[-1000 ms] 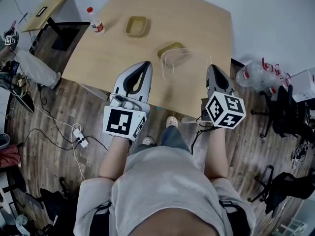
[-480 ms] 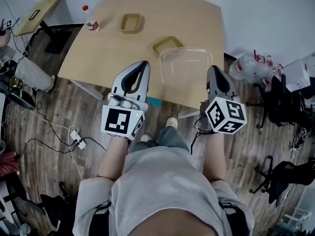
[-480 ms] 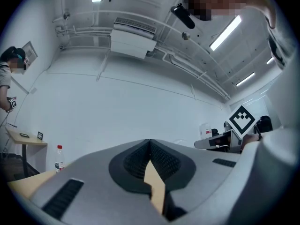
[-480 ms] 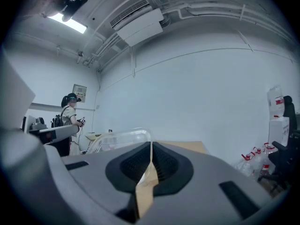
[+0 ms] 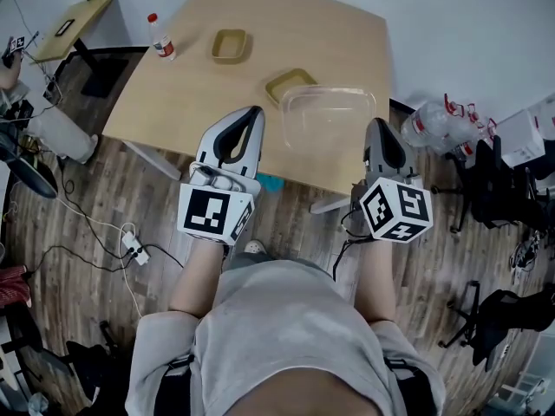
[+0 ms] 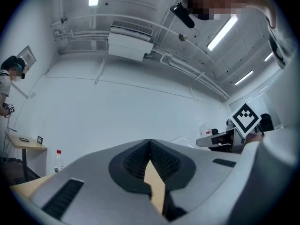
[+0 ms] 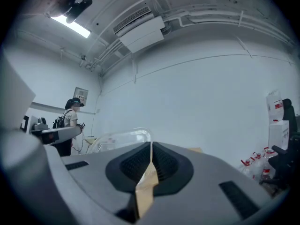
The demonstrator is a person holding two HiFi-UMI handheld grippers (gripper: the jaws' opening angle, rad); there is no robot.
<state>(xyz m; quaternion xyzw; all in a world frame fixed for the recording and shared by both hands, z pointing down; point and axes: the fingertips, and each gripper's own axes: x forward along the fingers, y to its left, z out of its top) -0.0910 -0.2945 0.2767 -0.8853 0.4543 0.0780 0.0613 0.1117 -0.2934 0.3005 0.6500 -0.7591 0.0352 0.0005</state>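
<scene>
I hold the left gripper (image 5: pixel 253 112) with its fingers pressed together at the tips and nothing between them; the left gripper view shows the two grey fingers (image 6: pixel 117 161) meeting in a single seam. The right gripper (image 5: pixel 379 125) is the same: its fingers (image 7: pixel 180 165) are closed on each other and carry nothing.

Both grippers hang over the near edge of the light wooden table (image 5: pixel 199 85), side by side and well apart. Between them, and a little ahead, a clear plastic container (image 5: pixel 328 115) with rounded corners lies on the table close to that edge. It is nearer the right gripper than the left. In the right gripper view its transparent rim (image 7: pixel 123 137) rises just beyond the fingertips, slightly to their left. I see no contact between it and either gripper.

Just behind the container, touching or overlapping its far left corner, sits a shallow olive-yellow tray (image 5: pixel 289 82). A second olive-yellow tray (image 5: pixel 230 45) lies farther back on the table. A clear plastic bottle with a red cap (image 5: pixel 159 35) stands upright near the table's far left edge.

On the wooden floor at my right lie several large water jugs (image 5: pixel 432 124).
</scene>
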